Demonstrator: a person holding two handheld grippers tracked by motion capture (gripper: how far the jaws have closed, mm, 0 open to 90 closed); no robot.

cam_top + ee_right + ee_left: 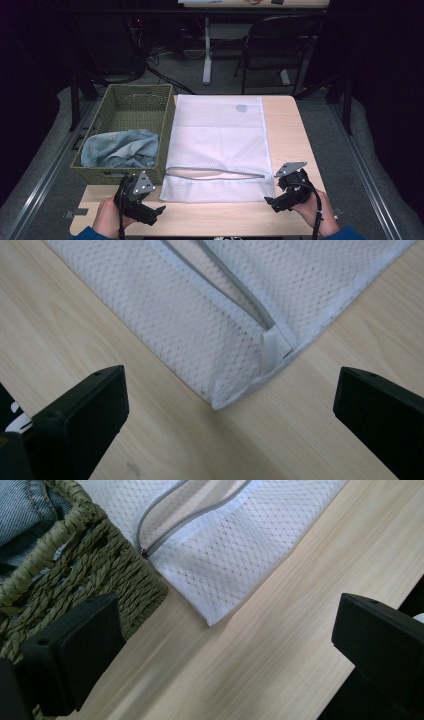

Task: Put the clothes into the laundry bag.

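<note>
A white mesh laundry bag [217, 135] lies flat on the wooden table [290, 125], its grey zipper [215, 172] partly undone near the front edge. To its left stands an olive woven basket [135, 90] with a blue denim garment [120, 147] in it. My left gripper [150, 212] hovers open by the basket's front corner. In its own view, the left gripper [225, 630] faces the bag's front left corner [225, 545] and the basket [85, 565]. My right gripper [274, 192] is open; in its view, the right gripper [225, 390] faces the bag's front right corner [210, 315] and the zipper end [272, 345]. Neither holds anything.
Bare wood [260, 655] runs along the table's front edge in front of the bag. Past the far edge stand a dark chair [275, 50] and a white desk leg [206, 50]. Metal rails [45, 175] flank the table on both sides.
</note>
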